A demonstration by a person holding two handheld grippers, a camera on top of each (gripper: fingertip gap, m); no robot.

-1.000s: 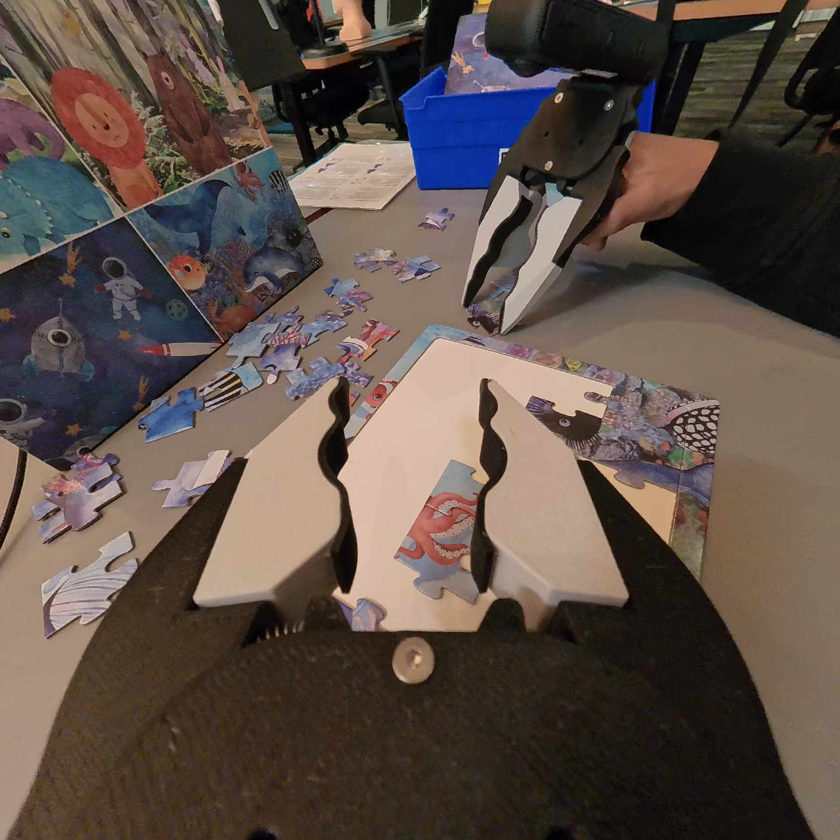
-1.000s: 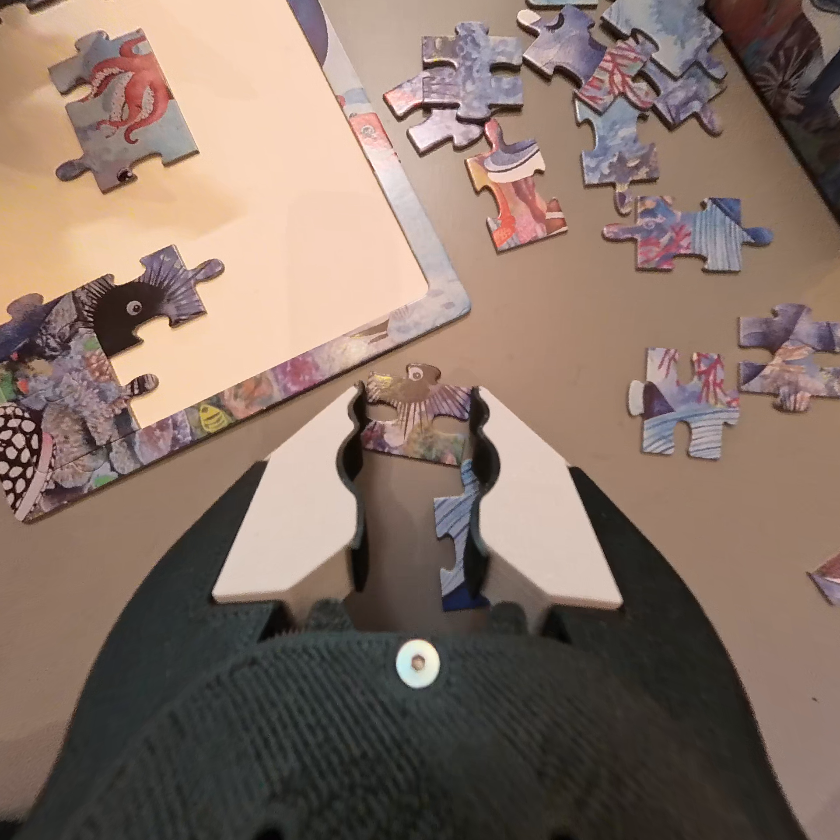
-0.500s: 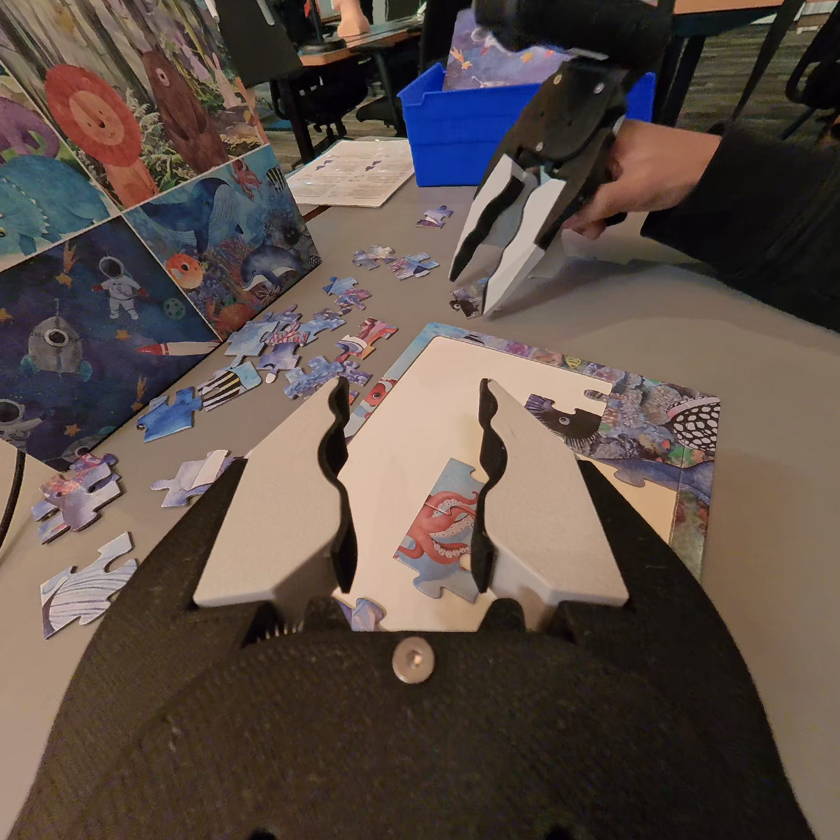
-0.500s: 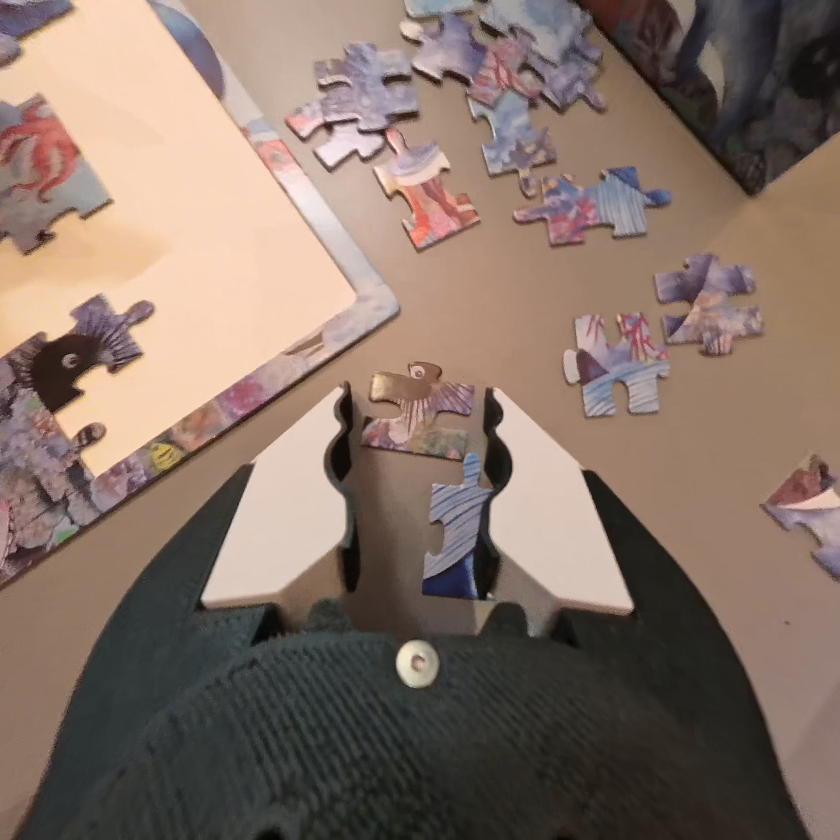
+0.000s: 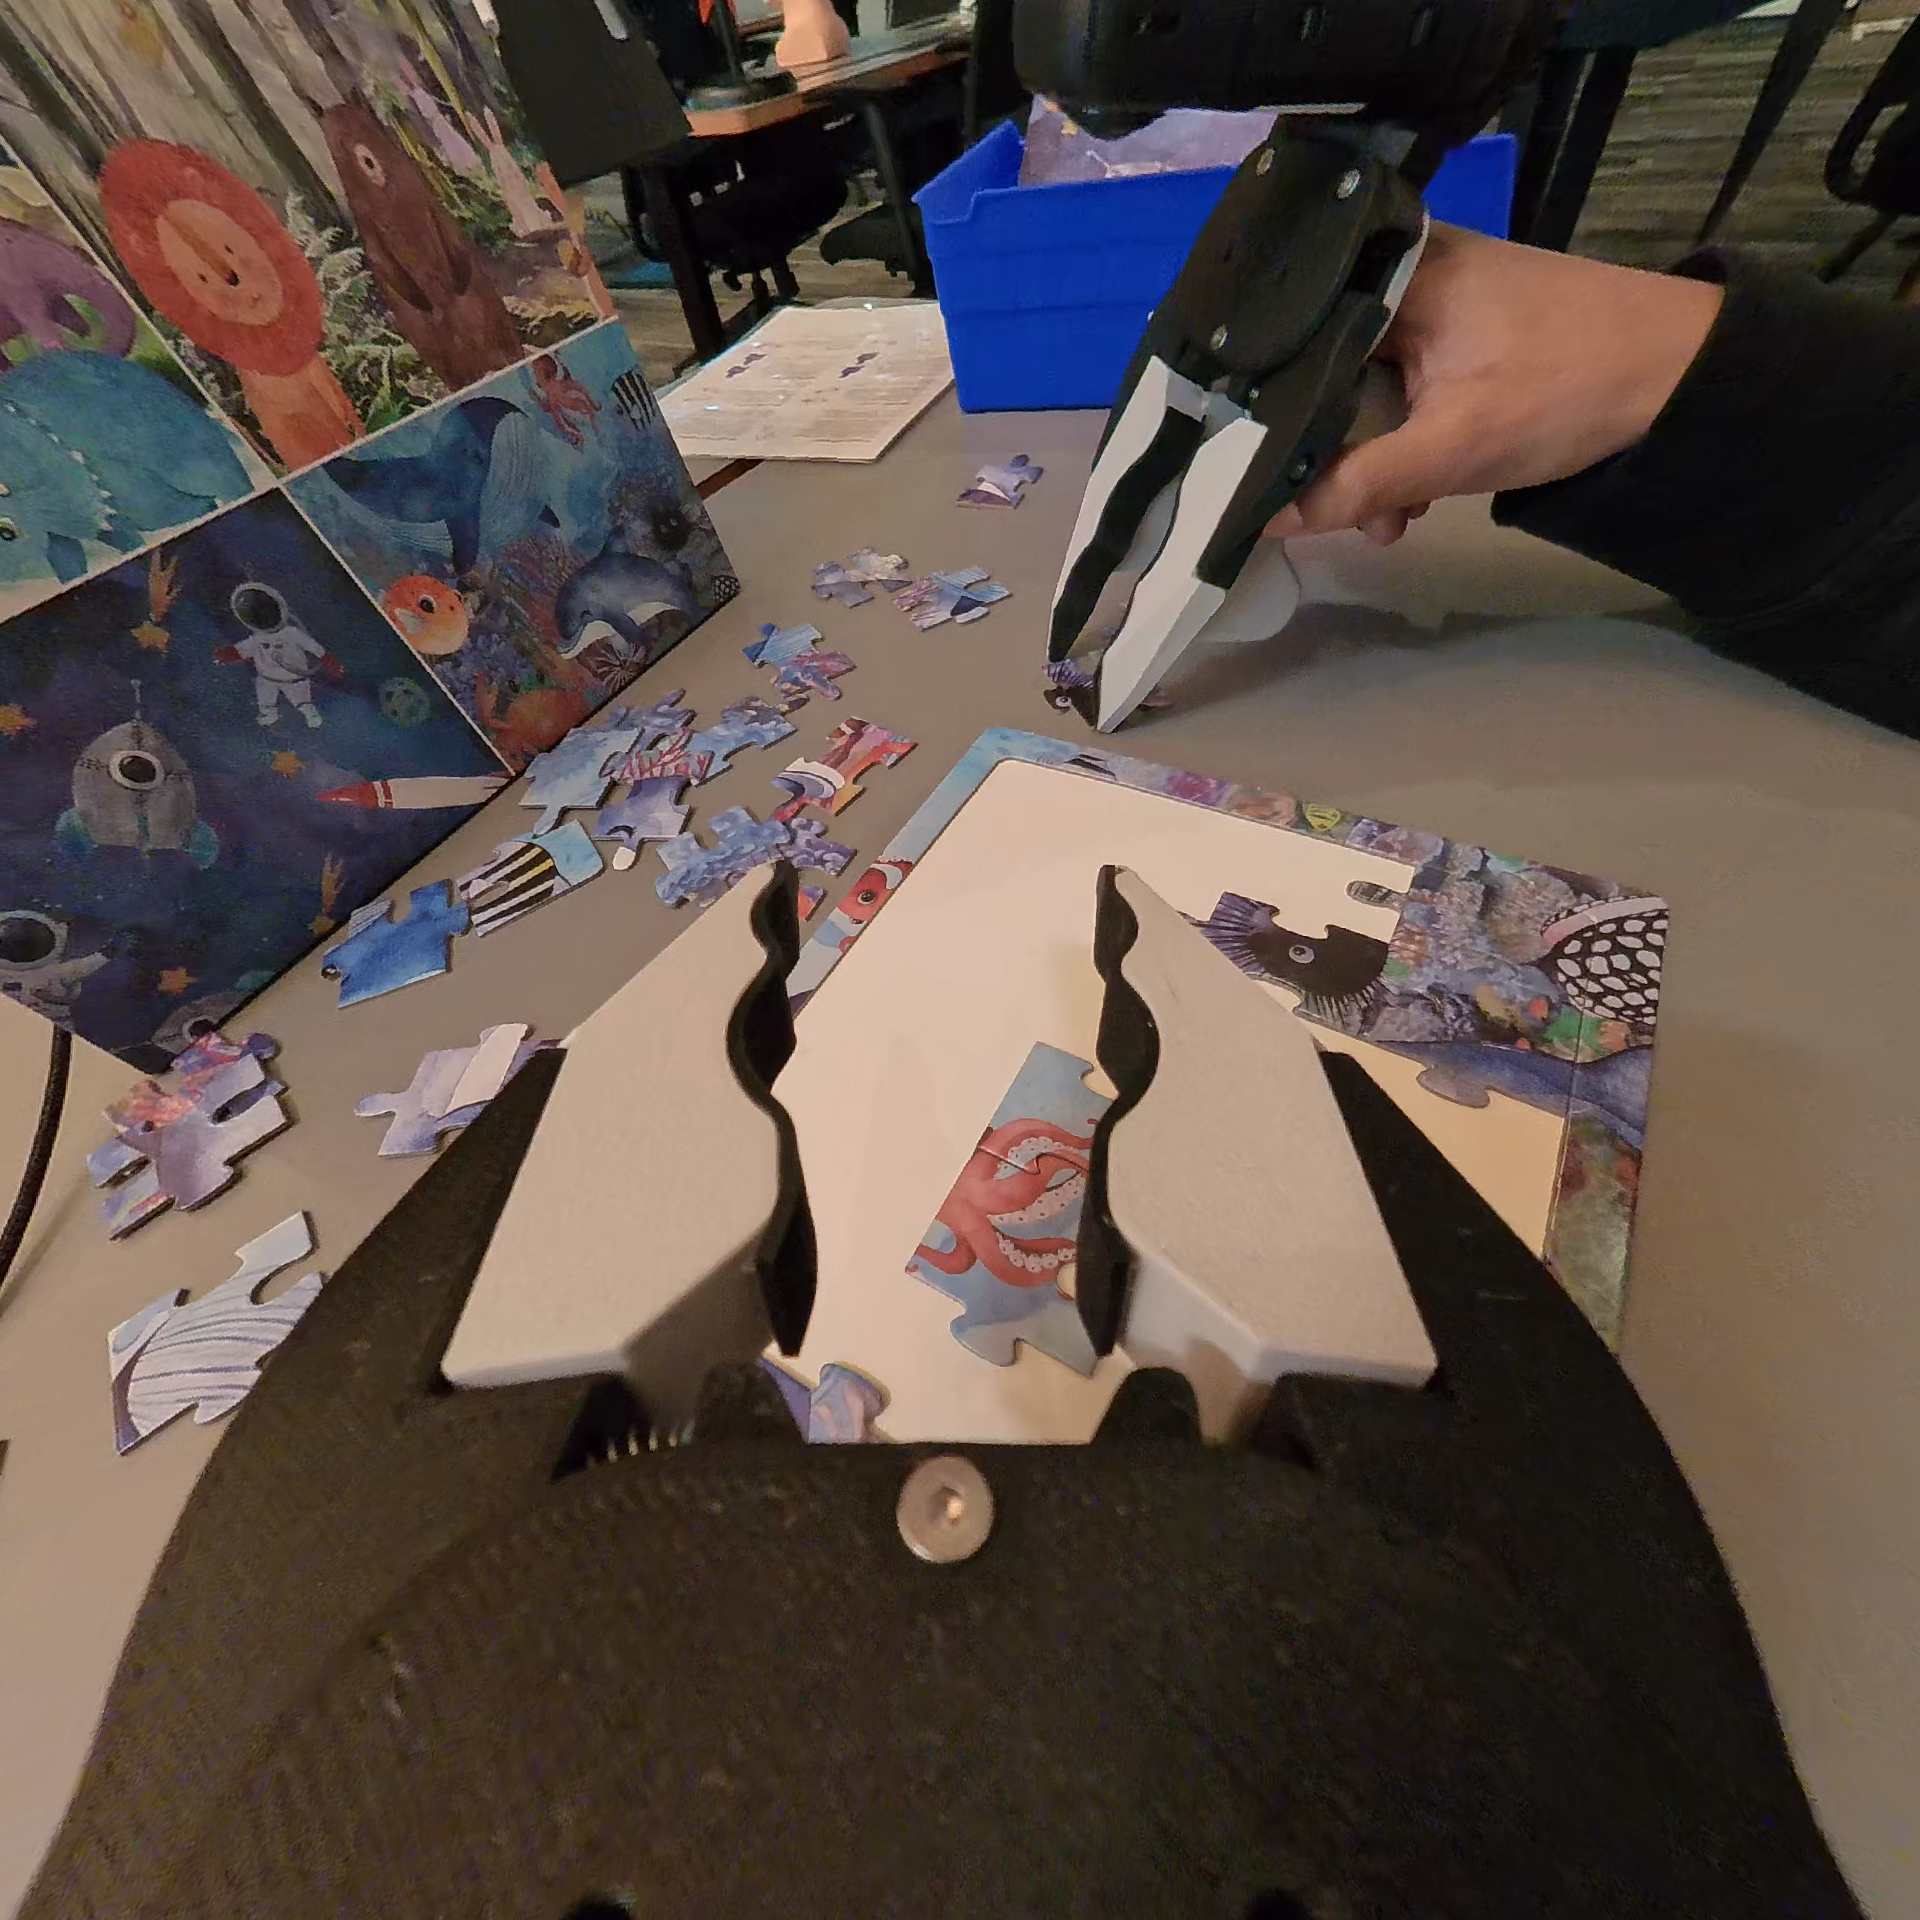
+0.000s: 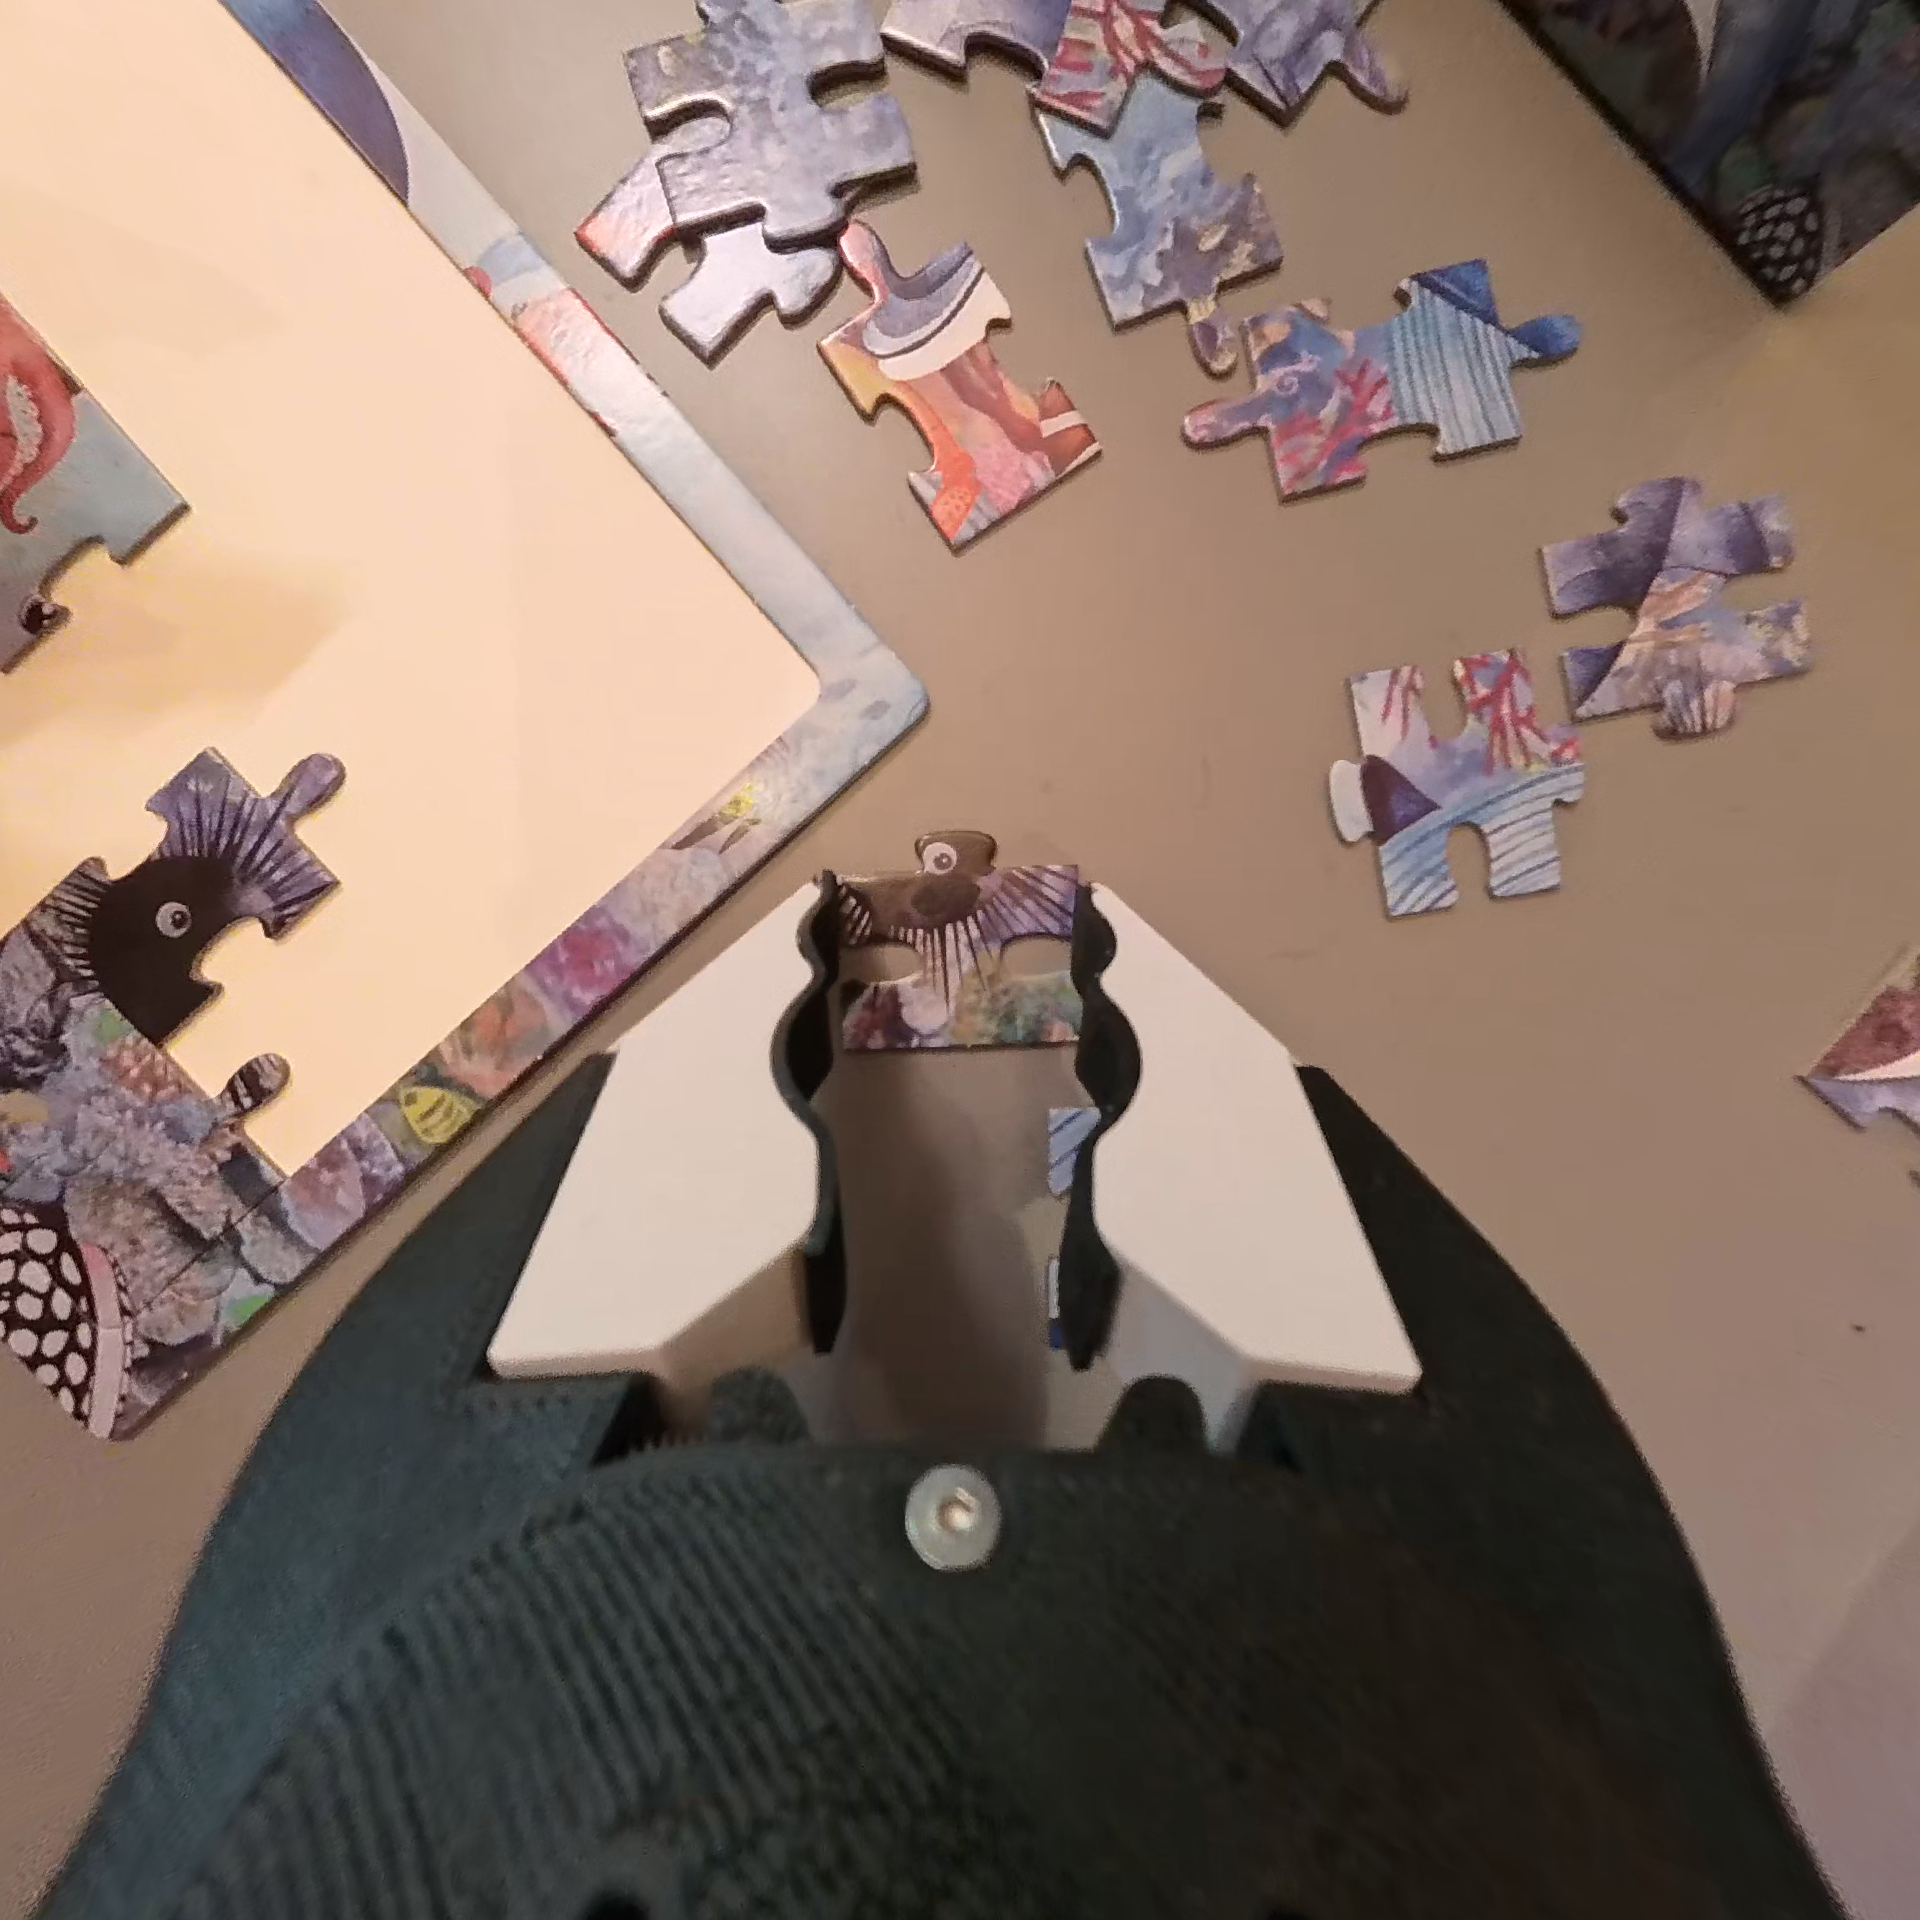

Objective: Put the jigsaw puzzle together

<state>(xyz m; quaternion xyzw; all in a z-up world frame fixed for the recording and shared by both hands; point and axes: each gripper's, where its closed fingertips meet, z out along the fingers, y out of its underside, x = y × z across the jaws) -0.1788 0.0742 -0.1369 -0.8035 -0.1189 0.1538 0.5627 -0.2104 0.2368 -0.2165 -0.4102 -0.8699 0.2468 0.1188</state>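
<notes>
R gripper (image 6: 954, 940): I'm pinching a fish piece (image 6: 951, 914) crosswise at the tips, jaws narrowed to its width, just off the puzzle tray (image 6: 873, 696) corner at 10 o'clock. Piece is looking thin and stiff; I'm thinking: keep it flat, carry toward 9 o'clock to the black-fish gap (image 6: 156, 925), line up tabs before pressing. Loose pieces (image 6: 1455, 790) lying at 1–3 o'clock. R hand (image 5: 1507, 384) is gripping the handle, tool pitched steeply down, sleeve coming in from 3 o'clock. L gripper (image 5: 940, 1039) hanging wide apart, holding nothing, over the octopus piece (image 5: 1013, 1205) in the tray.
</notes>
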